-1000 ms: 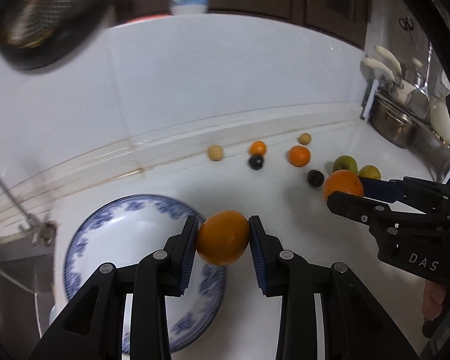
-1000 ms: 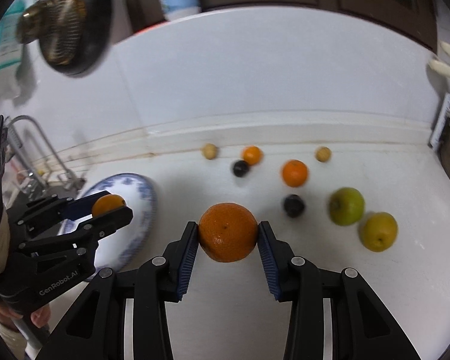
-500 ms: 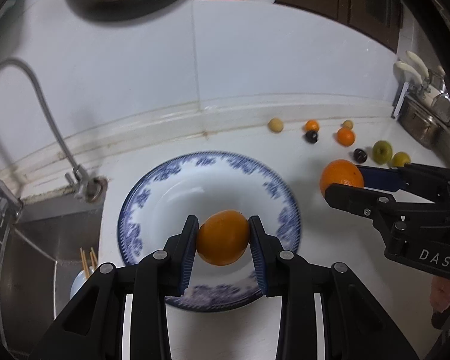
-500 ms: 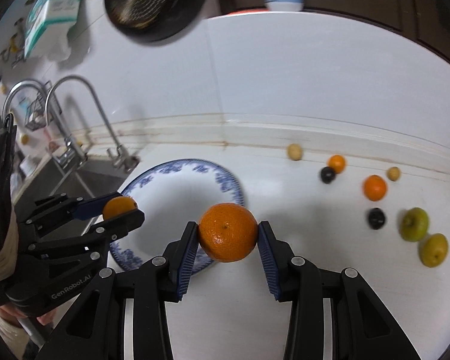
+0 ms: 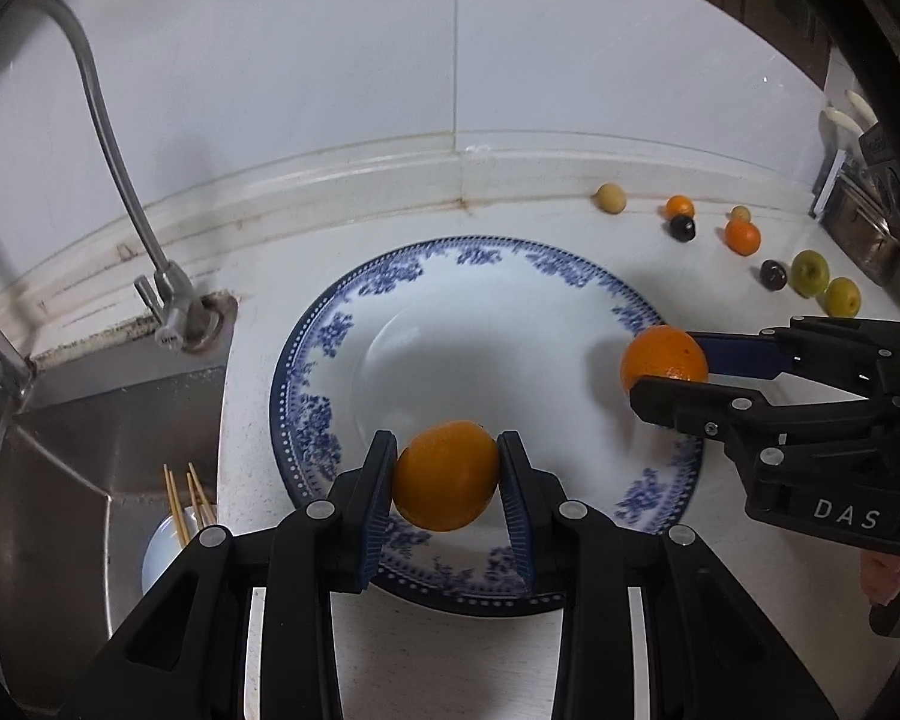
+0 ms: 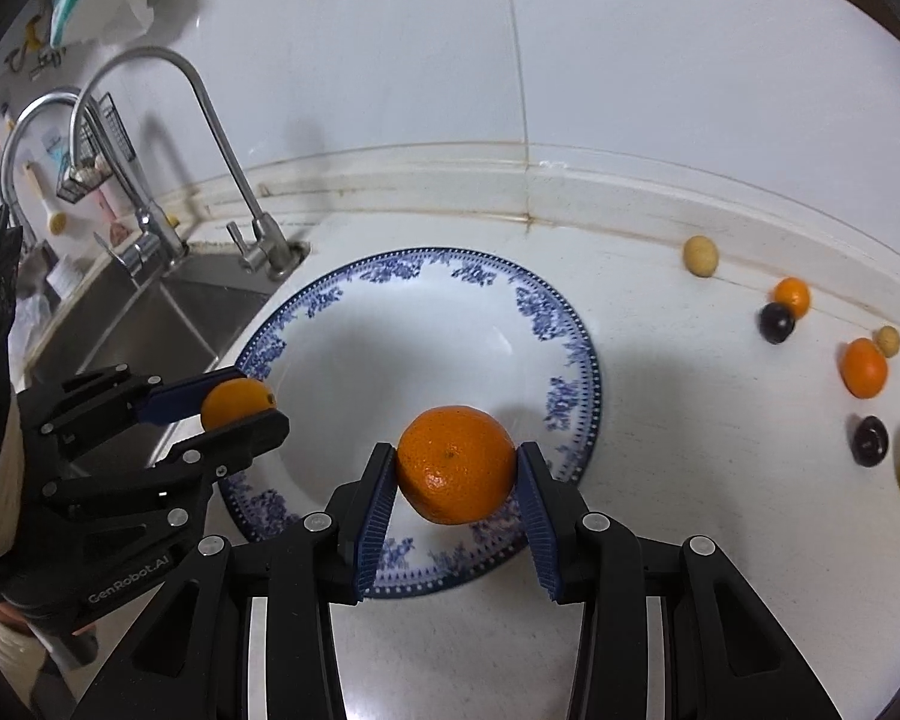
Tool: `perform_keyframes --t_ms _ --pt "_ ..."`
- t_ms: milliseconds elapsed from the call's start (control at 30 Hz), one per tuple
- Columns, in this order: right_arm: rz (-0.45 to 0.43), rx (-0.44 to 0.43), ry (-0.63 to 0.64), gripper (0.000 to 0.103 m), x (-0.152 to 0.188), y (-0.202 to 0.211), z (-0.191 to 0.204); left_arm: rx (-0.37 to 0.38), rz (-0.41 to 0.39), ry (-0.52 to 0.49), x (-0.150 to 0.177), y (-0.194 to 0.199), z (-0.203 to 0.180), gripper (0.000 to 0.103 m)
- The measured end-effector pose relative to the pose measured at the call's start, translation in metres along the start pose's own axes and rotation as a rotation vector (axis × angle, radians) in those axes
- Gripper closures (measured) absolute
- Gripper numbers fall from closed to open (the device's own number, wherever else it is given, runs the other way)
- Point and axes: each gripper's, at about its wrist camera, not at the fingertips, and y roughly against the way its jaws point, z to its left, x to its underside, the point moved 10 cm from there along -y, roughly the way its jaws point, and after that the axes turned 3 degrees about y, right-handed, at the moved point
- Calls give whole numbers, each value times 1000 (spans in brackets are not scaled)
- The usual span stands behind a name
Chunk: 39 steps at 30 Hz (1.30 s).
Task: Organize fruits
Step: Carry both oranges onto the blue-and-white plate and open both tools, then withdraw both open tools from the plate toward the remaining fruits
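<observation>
2 grippers, each clamped on 1 orange above the plate.

The left gripper (image 5: pixel 447 483) had its blue pads pressed on a smooth orange (image 5: pixel 446 474) over the near part of the blue-patterned plate (image 5: pixel 306 354). The right gripper (image 6: pixel 456 483) was closed the same way on a dimpled orange (image 6: pixel 456 464) over the plate's near right rim. The plate lay on the white counter (image 6: pixel 690 420) beside the sink (image 5: pixel 90 450). 8 smaller fruits (image 5: pixel 742 237) lay loose on the counter to the right, well apart from the plate.
</observation>
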Motion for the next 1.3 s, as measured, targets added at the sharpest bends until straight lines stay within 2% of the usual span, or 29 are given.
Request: perform_keyframes --t_ms 367,500,700,733,833,1133,1233,1300 --pt "27 -13 -3 61 1 -13 6 19 27 -5 3 -9 5 69" --pt "33 -11 -4 61 2 -14 7 14 15 -12 1 -3 6 57" --pt "29 9 15 61 4 -9 10 -31 -13 -25 -2 13 15 54" --pt "21 15 17 60 4 -7 10 -37 -21 -27 -3 18 16 53" --pt "-20 34 26 48 0 6 10 -50 -44 -25 -6 31 15 48" --pt "-138 83 -8 48 -5 60 4 -22 -138 -9 -15 80 -9 38" --pt "-180 122 -31 39 -1 84 -5 -6 -168 -19 -17 93 -25 36" --pt "-199 139 -43 38 4 97 -10 -7 -199 -21 -20 101 -36 34"
